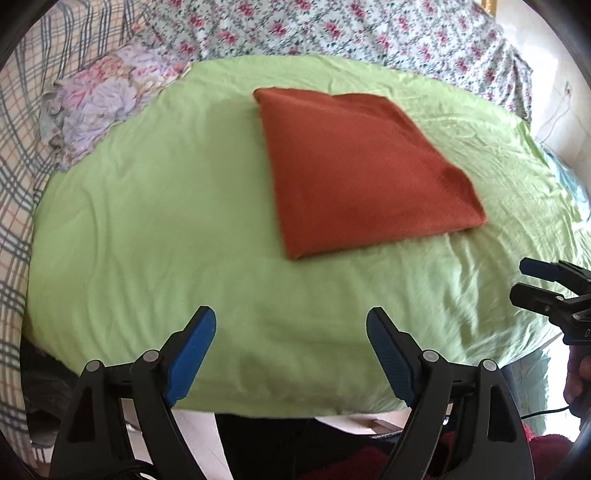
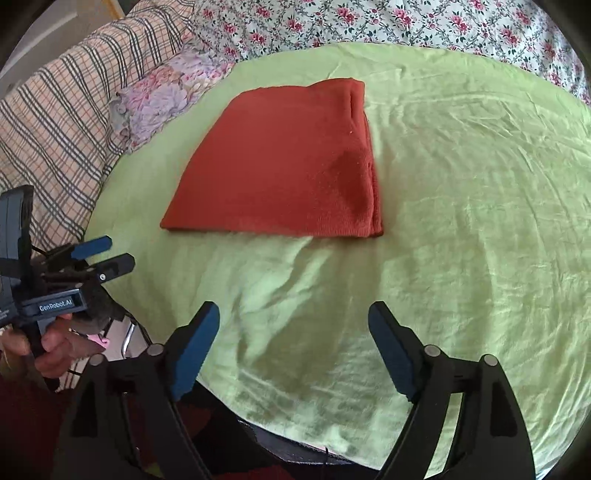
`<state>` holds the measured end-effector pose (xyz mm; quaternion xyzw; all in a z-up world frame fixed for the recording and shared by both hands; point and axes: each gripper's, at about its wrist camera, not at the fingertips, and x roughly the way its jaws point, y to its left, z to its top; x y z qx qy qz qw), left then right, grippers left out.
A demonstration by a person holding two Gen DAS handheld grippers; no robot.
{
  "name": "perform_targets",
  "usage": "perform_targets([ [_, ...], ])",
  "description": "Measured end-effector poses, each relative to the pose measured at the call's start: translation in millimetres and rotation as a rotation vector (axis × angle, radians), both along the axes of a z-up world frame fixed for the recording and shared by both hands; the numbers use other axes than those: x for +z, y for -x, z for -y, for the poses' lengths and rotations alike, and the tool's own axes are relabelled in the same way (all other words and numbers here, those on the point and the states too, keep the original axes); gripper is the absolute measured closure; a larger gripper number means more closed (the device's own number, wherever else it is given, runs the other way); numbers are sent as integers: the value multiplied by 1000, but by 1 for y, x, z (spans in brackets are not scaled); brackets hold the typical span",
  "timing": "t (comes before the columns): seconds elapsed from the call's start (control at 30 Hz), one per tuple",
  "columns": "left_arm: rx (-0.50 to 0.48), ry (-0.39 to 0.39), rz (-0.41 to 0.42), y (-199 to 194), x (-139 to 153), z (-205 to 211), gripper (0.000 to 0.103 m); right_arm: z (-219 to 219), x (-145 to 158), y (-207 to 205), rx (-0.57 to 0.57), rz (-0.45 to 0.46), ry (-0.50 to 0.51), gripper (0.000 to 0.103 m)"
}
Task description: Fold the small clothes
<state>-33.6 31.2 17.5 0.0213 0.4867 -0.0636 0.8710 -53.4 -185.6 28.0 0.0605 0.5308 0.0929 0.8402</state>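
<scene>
A rust-red garment (image 1: 362,173) lies folded into a flat, neat shape on the light green sheet (image 1: 166,221). It also shows in the right wrist view (image 2: 284,166) on the same green sheet (image 2: 461,221). My left gripper (image 1: 291,321) is open and empty, held back over the sheet's near edge, apart from the garment. My right gripper (image 2: 293,314) is open and empty, also near the front edge. The right gripper shows at the right rim of the left wrist view (image 1: 532,280). The left gripper shows at the left of the right wrist view (image 2: 107,253).
A crumpled purple-pink floral cloth (image 1: 107,96) lies at the sheet's far left corner. A plaid blanket (image 2: 48,122) lies to the left and a floral sheet (image 2: 369,22) lies behind. The sheet's front edge drops off near the grippers.
</scene>
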Motion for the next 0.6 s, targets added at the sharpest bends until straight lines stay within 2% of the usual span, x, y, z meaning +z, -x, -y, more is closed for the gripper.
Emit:
perform_targets([
  [0.13, 28, -4, -12, -8, -1, -4, 19, 2, -3, -6, -6, -9, -12, 17],
  [0.43, 87, -95, 9, -39, 6, 2, 18, -6, 12, -30, -4, 68, 5, 11],
  [0.6, 89, -91, 15, -48, 12, 7, 17, -8, 16, -37, 2, 83, 9, 10],
])
